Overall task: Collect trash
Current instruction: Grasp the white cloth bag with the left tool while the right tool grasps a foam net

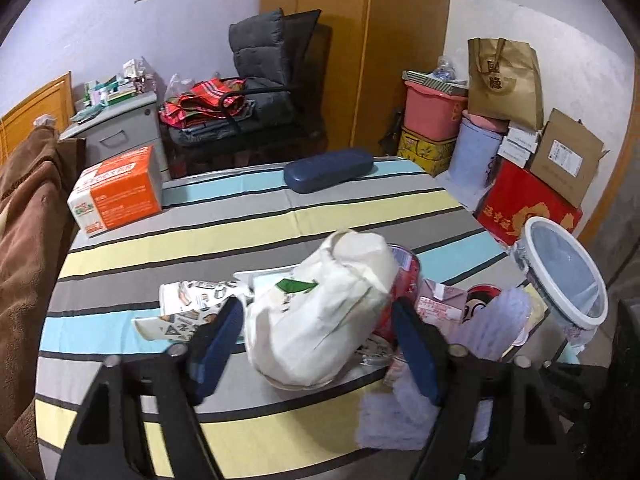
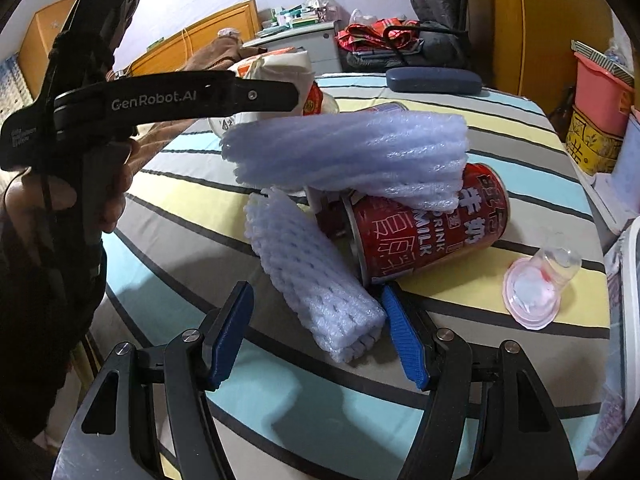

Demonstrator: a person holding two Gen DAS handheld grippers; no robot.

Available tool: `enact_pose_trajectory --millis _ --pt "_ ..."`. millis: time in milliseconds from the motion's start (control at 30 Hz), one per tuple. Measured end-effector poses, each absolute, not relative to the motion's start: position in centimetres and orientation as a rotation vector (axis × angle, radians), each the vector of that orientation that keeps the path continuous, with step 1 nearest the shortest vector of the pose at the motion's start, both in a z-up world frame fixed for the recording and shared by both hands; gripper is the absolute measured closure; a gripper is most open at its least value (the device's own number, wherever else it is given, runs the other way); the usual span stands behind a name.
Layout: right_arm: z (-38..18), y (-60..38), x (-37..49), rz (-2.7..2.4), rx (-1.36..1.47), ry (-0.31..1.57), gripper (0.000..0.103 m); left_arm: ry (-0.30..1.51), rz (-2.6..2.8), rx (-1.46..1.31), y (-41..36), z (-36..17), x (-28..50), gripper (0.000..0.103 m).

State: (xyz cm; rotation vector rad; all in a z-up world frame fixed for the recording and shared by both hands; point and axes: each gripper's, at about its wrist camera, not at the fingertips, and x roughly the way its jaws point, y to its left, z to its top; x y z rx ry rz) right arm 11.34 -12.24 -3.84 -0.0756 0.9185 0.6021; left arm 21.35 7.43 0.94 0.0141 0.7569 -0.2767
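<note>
Blue pads [image 2: 394,334] of the right gripper [image 2: 316,336] stand open around 1 foam sleeve [image 2: 316,276] on the striped table [image 2: 460,312]; its long axis slants away up-left (left gripper [image 1: 320,344] open, straddling a white bag [image 1: 320,316]).

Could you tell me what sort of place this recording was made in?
Probably a lived-in room at home, maybe a bedroom used for storage: a wooden wardrobe, a padded chair piled with clothes, stacked boxes along the wall, and a table under a striped cloth.
</note>
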Motion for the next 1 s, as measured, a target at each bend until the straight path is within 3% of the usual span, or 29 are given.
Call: enact_pose_trajectory --millis 133,433,1000 --pt "-3.8 -12.1 11.2 0.607 -0.083 0.925 0.055 0.763 -0.278 0.035 7.1 0.8 21.5 0.045" --pt "-3.7 -12.6 11.0 0.613 -0.071 0.918 0.074 0.747 -0.262 0.039 7.2 1.1 21.0 0.058" --pt "-3.1 -13.5 9.9 0.664 -0.013 0.88 0.08 0.708 -0.253 0.006 7.9 3.0 17.7 0.06"
